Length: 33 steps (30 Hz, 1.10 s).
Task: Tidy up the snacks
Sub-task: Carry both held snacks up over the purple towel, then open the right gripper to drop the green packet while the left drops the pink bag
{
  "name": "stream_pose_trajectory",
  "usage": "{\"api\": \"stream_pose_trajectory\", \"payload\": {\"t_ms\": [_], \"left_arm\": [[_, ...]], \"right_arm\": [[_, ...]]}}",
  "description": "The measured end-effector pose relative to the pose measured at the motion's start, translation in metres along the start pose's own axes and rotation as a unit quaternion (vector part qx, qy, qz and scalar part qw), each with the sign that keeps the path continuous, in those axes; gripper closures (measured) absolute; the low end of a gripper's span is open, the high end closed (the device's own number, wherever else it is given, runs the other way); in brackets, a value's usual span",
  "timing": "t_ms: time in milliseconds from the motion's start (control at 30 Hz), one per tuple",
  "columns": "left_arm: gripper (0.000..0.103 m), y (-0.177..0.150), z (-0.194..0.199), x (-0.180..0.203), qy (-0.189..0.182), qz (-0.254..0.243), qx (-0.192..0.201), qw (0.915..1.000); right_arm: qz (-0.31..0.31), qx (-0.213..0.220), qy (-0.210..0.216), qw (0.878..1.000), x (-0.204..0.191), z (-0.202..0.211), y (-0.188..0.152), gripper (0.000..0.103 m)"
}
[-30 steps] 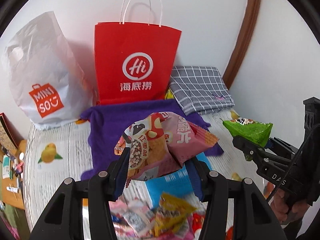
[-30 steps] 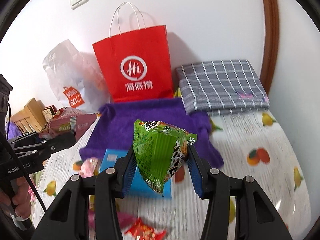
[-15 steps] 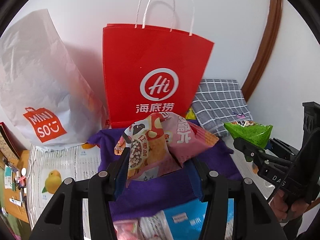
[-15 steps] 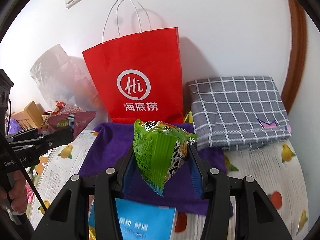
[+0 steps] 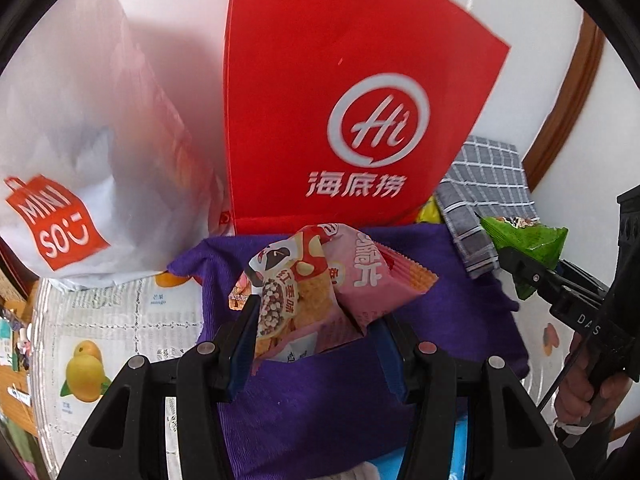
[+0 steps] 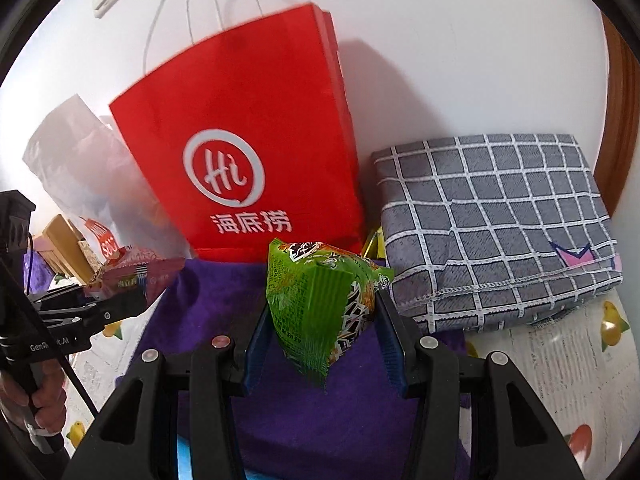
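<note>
Both grippers have come much closer to the red paper bag (image 5: 360, 120), which now fills the upper centre of each view where a second ago it stood small and distant. The left gripper (image 5: 316, 336) is clamped on the pink snack packet (image 5: 320, 292) at frame centre; the right gripper (image 6: 320, 336) pinches the green snack packet (image 6: 320, 304), both over the purple cloth (image 5: 320, 412). Dropping them in the bag likely comes next
</note>
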<state>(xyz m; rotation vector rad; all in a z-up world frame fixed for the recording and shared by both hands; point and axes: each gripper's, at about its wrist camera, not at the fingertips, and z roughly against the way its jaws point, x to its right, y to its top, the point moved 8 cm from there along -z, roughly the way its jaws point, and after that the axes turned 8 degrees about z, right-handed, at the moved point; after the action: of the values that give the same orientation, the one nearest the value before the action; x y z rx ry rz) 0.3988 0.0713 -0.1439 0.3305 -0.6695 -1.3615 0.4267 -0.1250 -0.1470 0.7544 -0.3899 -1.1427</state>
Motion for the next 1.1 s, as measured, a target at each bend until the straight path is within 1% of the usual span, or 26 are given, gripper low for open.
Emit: {"api": "stream_pose_trajectory", "payload": {"t_ms": [267, 567, 900, 1100], "left_arm": [[0.052, -0.008, -0.020, -0.008, 0.009, -0.002, -0.022, 0.9997], [0.052, -0.017, -0.038, -0.003, 0.005, -0.006, -0.047, 0.9989], [0.052, -0.030, -0.056, 0.005, 0.017, -0.018, -0.075, 0.9969], [0.051, -0.033, -0.063, 0.004, 0.026, -0.021, -0.087, 0.9957]], "right_arm": [[0.014, -0.036, 0.013, 0.999, -0.001, -0.033, -0.017, 0.054], [0.024, -0.061, 0.017, 0.998, -0.003, -0.046, -0.031, 0.054], [0.027, -0.090, 0.009, 0.996, -0.002, -0.062, -0.041, 0.054], [0.027, -0.107, 0.012, 0.994, -0.002, -0.068, -0.048, 0.053]]}}
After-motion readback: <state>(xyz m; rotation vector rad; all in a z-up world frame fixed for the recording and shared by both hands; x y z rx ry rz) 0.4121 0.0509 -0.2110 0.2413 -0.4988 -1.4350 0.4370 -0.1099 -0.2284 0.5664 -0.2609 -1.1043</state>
